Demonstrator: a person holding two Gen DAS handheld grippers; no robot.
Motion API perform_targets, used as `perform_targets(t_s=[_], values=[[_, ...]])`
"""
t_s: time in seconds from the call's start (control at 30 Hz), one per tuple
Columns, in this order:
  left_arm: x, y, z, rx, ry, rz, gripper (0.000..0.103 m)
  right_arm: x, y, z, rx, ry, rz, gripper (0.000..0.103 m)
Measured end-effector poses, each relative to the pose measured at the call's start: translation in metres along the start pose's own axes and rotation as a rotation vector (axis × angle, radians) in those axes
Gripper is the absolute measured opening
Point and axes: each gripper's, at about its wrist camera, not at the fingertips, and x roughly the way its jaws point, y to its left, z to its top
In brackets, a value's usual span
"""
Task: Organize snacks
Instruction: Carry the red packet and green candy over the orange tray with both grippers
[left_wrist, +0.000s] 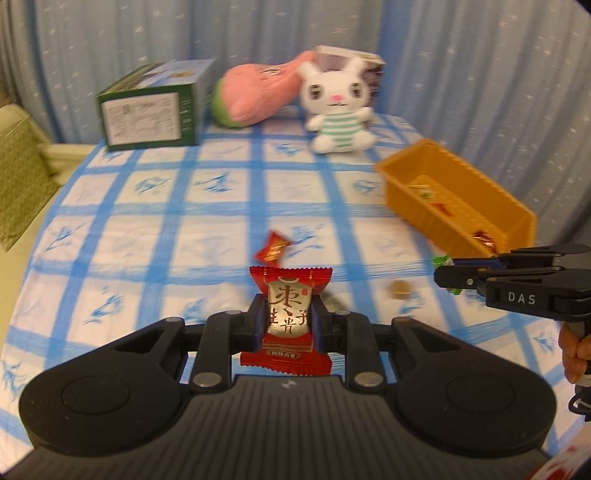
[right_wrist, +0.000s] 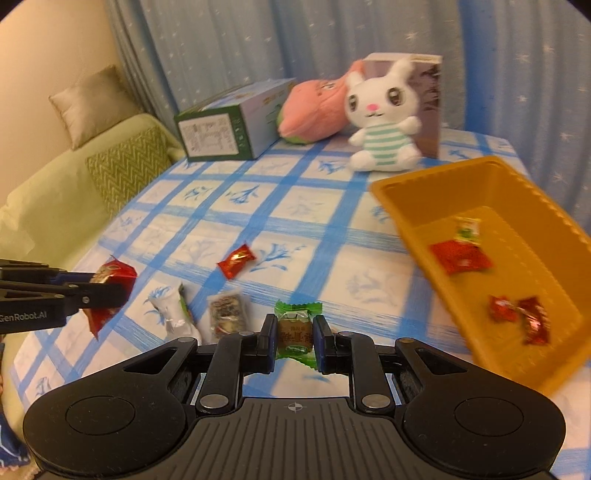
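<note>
The left gripper (left_wrist: 287, 320) is clenched on a red date candy (left_wrist: 287, 316), pinched across its middle and lifted above the near edge of the bench (left_wrist: 184, 229). The right gripper (right_wrist: 294, 334) grasps a green-wrapped candy (right_wrist: 295, 332) in the same way, also near the front edge.

Both loads probably belong in the orange tray (right_wrist: 436, 177) at the right edge of the bench, which already holds several wrapped sweets. To do this well, each gripper should travel above the tray's ribbed wall before letting go, and drop low inside so the light wrappers do not bounce out. The two grippers sit close together, so going one at a time would avoid a clash over the tray.

Loose on the cloth are a small red candy (right_wrist: 236, 261), a white packet (right_wrist: 171, 308) and a brown-speckled packet (right_wrist: 227, 314), all near the front edge. At the far edge stand a green box (left_wrist: 147, 107), a pink plush (left_wrist: 255, 92) and a white rabbit toy (left_wrist: 338, 107), well apart from the route.
</note>
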Motion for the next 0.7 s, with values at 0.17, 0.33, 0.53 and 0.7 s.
perform_targets(t_s=[0.17,0.33,0.53,0.7], values=[[0.003,-0.044,0.007,0.054,-0.01,-0.06,0.023,-0.033,-0.028,-0.007,0.038,-0.028,-0.039,0.02],[0.011,-0.088,0.016,0.098,-0.018,-0.117,0.023,-0.063,-0.06,-0.012,0.077,-0.056,-0.083,0.02],[0.023,-0.141,0.034,0.155,-0.035,-0.172,0.023,-0.09,-0.103,-0.011,0.117,-0.091,-0.127,0.02],[0.037,-0.181,0.054,0.192,-0.06,-0.198,0.023,-0.101,-0.136,-0.001,0.132,-0.116,-0.154,0.02]])
